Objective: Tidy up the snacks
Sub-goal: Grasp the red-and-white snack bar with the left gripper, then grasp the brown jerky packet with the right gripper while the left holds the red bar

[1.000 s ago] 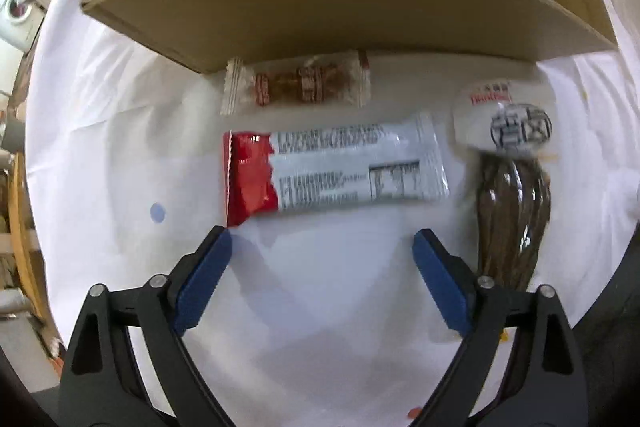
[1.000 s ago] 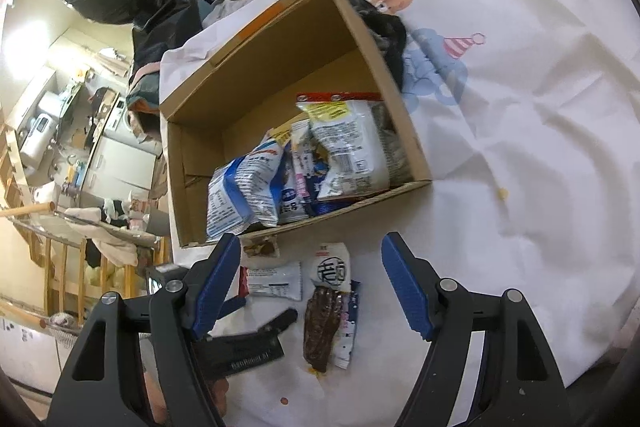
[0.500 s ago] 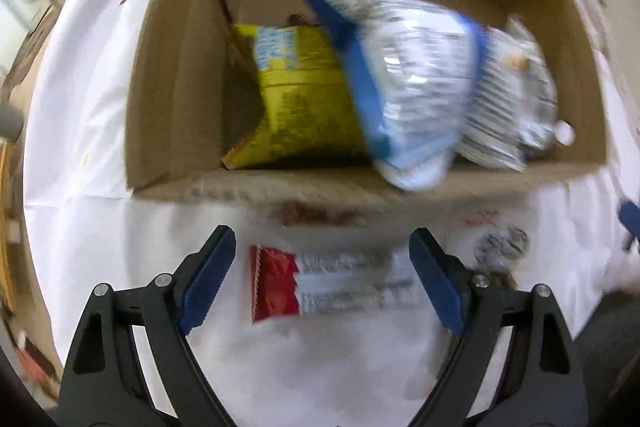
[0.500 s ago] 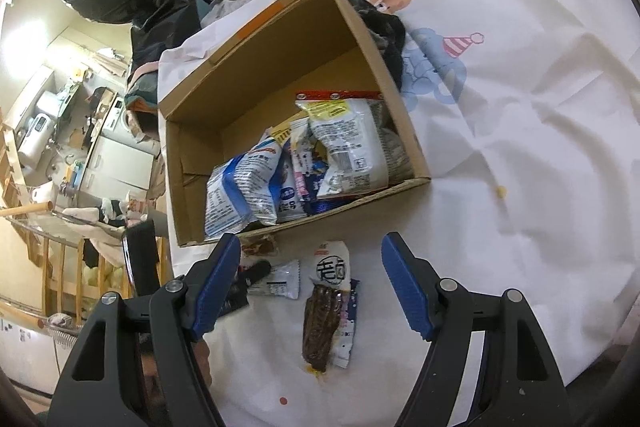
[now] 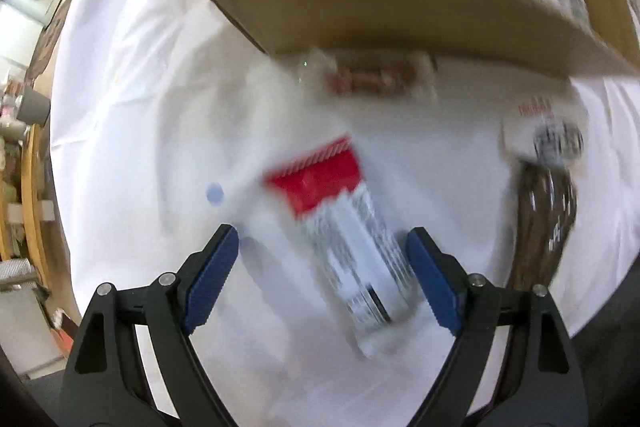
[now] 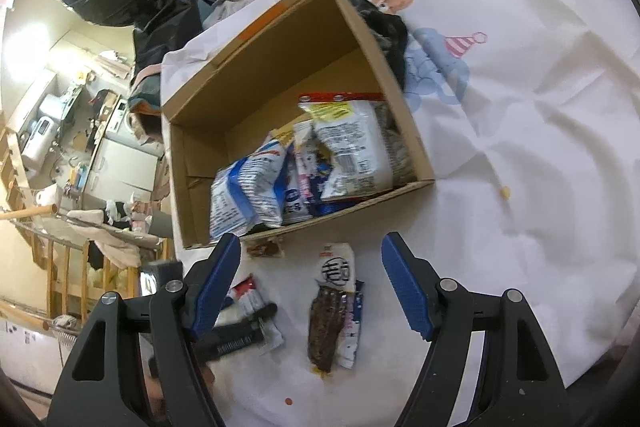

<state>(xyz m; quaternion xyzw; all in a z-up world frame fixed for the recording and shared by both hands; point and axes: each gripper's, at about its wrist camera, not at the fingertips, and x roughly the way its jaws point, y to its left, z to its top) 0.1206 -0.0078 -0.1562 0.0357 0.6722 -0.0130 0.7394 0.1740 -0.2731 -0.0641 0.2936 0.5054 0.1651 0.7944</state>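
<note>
The left tool (image 5: 322,263) hangs low over the white sheet with its blue pads spread wide, holding nothing. Right between those pads lies the red-and-silver bar (image 5: 344,227), so the left tool is plainly the nearer one. The bar's long axis runs slantwise: its red end points far and a little left, toward the cardboard box (image 5: 384,7), while its silver end reaches back near the tool's right pad (image 5: 430,283), almost touching it as far as the blurred view lets me judge. Because the bar lies nearly along the tool's reach and not across it, I would guess the pads can close on its narrow width with only a small turn of the wrist.

The right tool (image 6: 312,285) waits higher and farther back, jaws also spread and empty, looking down on the box with its bags inside. The dark brown snack (image 6: 326,327) lies on the sheet between its pads in that view, to the right of the bar, and a small brown wrapped sweet (image 5: 380,79) sits just against the box's near wall.
</note>
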